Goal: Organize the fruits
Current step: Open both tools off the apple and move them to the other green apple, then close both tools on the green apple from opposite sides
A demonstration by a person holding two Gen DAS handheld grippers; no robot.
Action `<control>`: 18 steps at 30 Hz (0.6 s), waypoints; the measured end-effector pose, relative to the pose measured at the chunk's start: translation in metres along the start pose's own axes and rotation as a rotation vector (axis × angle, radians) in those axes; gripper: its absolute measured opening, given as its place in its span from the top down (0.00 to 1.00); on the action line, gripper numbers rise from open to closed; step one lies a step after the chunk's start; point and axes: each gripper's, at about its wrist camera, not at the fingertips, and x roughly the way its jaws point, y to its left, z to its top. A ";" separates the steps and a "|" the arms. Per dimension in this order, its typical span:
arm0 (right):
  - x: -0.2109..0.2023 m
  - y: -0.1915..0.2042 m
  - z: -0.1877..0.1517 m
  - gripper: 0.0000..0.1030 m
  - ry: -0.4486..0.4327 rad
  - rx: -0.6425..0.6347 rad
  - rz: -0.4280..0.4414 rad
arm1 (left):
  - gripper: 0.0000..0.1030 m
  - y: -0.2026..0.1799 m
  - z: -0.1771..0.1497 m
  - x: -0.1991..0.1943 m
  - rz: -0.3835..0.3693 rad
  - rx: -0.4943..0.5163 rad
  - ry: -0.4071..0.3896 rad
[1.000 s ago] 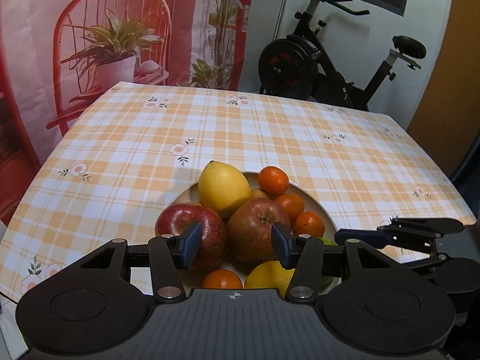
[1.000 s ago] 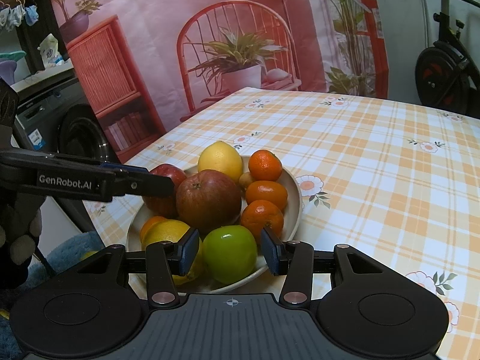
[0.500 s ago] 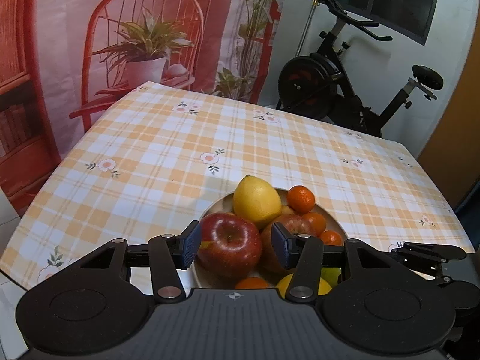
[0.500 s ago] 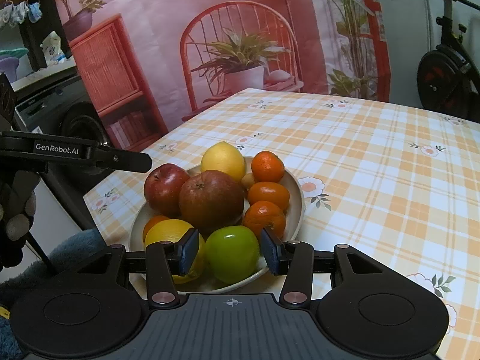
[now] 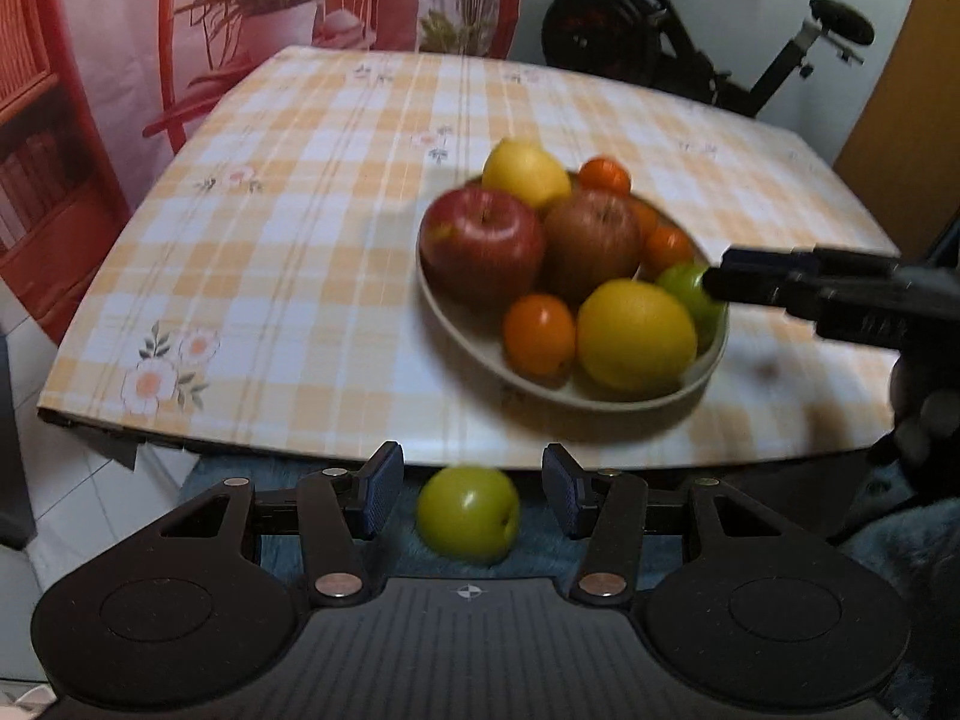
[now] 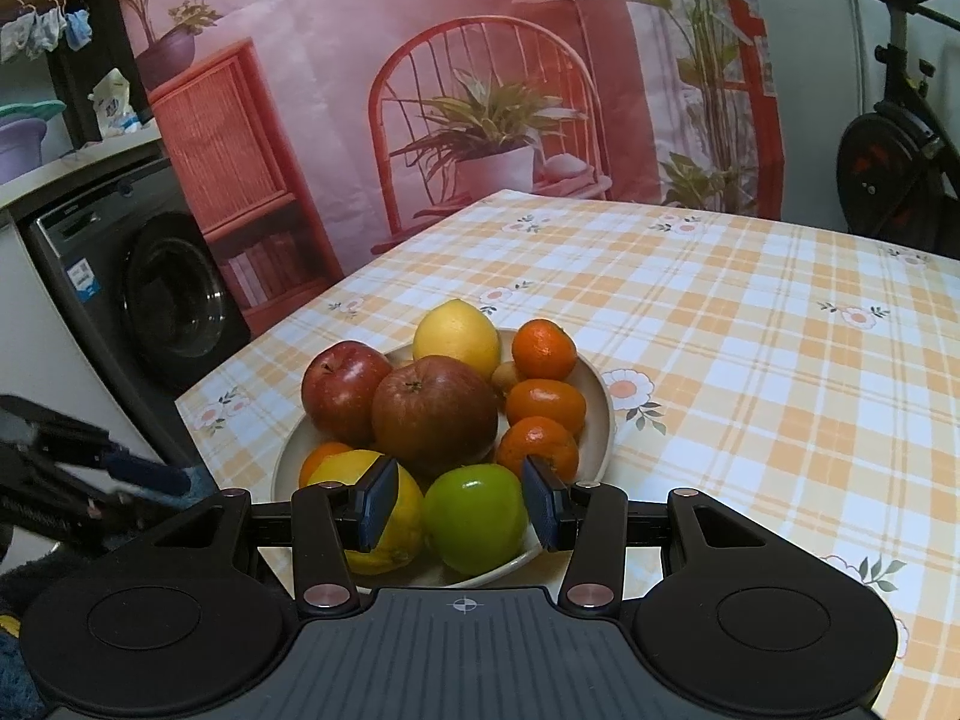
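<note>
A beige bowl (image 5: 474,354) near the table's front edge holds two red apples (image 5: 480,243), lemons (image 5: 636,333), several mandarins and a green apple (image 6: 474,516). A second green apple (image 5: 468,513) lies below the table edge on a blue rug. My left gripper (image 5: 471,498) is open, off the table, with that fallen apple between its fingers, apart from both. My right gripper (image 6: 459,501) is open, its fingers on either side of the bowl's green apple without clamping it; it also shows in the left wrist view (image 5: 780,285).
The checked tablecloth (image 6: 750,360) covers the table beyond the bowl. A washing machine (image 6: 138,294) stands at the left of the table. An exercise bike (image 5: 690,42) stands behind the far edge. A pink backdrop hangs at the back.
My left gripper has pulled back off the table and dropped below its front edge, bringing the fallen green apple into view. My right gripper has stayed around the bowl's green apple.
</note>
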 end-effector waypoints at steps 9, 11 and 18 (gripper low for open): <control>-0.004 0.000 0.000 0.59 -0.007 0.005 -0.006 | 0.48 -0.005 -0.002 0.021 0.037 0.068 0.081; -0.004 0.000 0.000 0.59 -0.006 0.004 -0.005 | 0.47 -0.005 -0.004 0.025 0.045 0.070 0.095; -0.004 -0.002 -0.001 0.59 -0.002 0.007 -0.007 | 0.43 -0.006 -0.004 0.034 0.037 0.089 0.118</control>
